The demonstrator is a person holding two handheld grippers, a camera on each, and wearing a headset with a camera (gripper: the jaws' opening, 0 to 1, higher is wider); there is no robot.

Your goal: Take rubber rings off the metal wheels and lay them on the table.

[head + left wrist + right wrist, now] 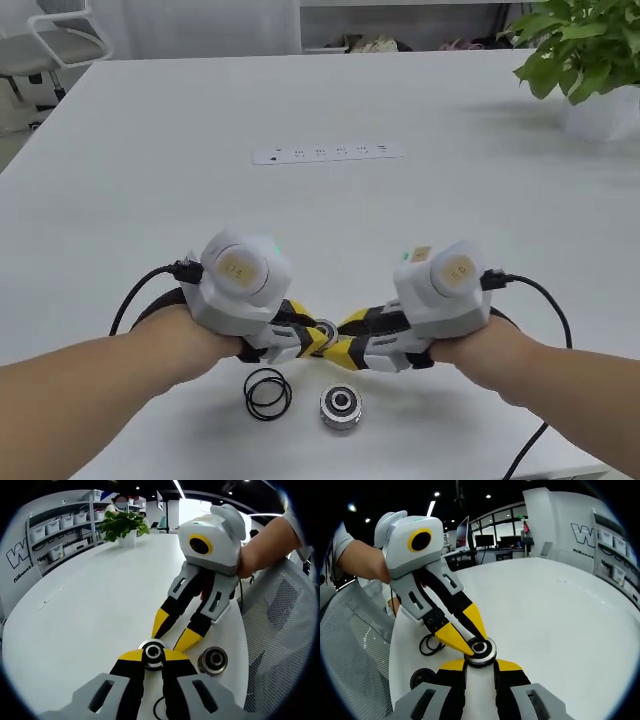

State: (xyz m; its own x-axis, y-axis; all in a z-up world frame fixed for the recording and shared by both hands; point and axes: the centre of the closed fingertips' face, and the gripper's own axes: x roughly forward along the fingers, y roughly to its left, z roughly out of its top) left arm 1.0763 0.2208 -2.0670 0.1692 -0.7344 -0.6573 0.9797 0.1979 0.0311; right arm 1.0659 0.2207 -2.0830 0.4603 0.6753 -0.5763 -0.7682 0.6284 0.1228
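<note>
- Past the grippers, the broad white tabletop (150, 180) lies bare to left and right.
- A flat white power strip (328, 153) lies mid-table, and a leafy green potted plant (580, 45) stands at the far right corner.
- Loose black rubber rings (267, 392) and a small round metal wheel (341, 404) lie side by side at the near edge.
- The left gripper (318, 336) and right gripper (340, 337) meet on a second metal wheel (152, 653), leaving no gap between them.

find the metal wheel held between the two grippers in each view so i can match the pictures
head view: wheel low centre, where the yellow tips meet.
left gripper view: wheel bottom centre, between this view's own jaws.
right gripper view: wheel just below centre, above this view's own jaws.
shared landmark: the black rubber rings lying on the table close by.
</note>
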